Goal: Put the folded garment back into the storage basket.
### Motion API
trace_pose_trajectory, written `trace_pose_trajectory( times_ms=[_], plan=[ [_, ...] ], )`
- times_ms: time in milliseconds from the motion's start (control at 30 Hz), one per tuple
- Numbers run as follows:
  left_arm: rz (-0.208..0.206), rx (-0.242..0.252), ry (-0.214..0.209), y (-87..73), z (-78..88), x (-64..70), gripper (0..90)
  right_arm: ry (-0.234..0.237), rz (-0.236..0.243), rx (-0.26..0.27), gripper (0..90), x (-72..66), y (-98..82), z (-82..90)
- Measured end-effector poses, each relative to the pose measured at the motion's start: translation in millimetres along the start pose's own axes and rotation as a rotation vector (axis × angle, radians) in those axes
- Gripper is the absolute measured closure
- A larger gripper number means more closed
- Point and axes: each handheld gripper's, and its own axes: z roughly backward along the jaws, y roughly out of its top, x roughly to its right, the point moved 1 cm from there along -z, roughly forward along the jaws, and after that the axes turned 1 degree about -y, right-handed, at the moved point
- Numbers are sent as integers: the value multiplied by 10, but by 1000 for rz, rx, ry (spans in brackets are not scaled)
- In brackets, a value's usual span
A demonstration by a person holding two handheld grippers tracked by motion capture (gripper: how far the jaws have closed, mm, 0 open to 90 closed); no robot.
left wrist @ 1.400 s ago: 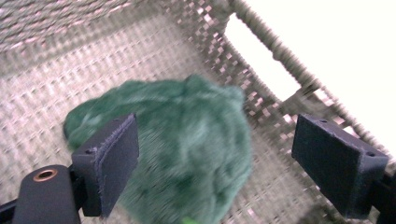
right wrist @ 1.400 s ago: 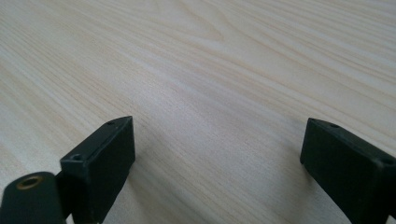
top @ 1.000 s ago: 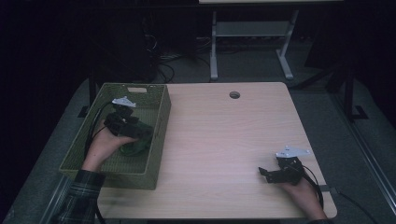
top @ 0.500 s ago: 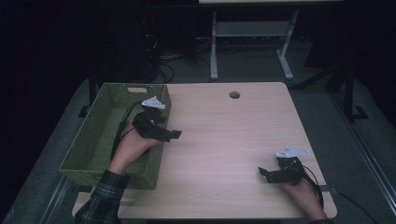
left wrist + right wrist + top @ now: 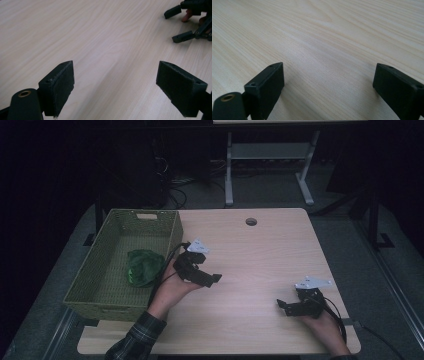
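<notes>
Green cloth (image 5: 144, 267) apparently lies in basket (image 5: 100, 292), beside left gripper (image 5: 212, 279)

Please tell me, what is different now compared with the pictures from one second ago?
The left gripper has come out of the green basket and moved right over the table, jaws open and empty. A green cloth now lies uncovered in the basket. The right gripper, the basket and the table stayed in place.

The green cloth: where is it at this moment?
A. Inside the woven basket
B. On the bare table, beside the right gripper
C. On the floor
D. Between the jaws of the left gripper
A: in the high view the green cloth lies inside the woven basket, while the left gripper is over the table, jaws open and empty.
</notes>
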Motion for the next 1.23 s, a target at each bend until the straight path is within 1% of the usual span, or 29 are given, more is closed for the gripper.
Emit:
trace_pose_trajectory(
  times_ms=[100,200,300,467,700,767,800,900,967,1067,1133,1233],
  plan=[
    [-13,-3,-12,-83,-129,58,144,0,0,0,99,0,0,0],
    [-25,-19,-16,-182,-256,84,144,0,-1,-1,99,-1,0,0],
    [-27,-29,-3,-286,-361,97,143,0,1,0,98,1,0,0],
    [-47,-57,26,-434,-515,123,140,0,1,0,98,0,0,0],
    [-19,-61,17,-605,-690,111,141,0,-1,1,98,0,0,0],
    [-20,-90,17,-648,-750,106,137,0,-1,1,99,0,0,0],
    [-42,-76,37,-665,-761,118,129,0,-1,1,98,0,0,0],
    [-44,-59,33,-678,-768,113,128,0,-1,1,98,0,0,0],
    [-45,-20,33,-722,-766,109,127,0,-1,1,98,0,0,0],
    [-51,7,27,-753,-765,104,127,0,-1,1,98,-1,0,0],
    [-53,15,24,-762,-765,101,127,0,-1,1,99,-1,0,0],
    [-53,13,25,-763,-762,105,127,0,-1,1,98,-1,0,0]
  ],
)
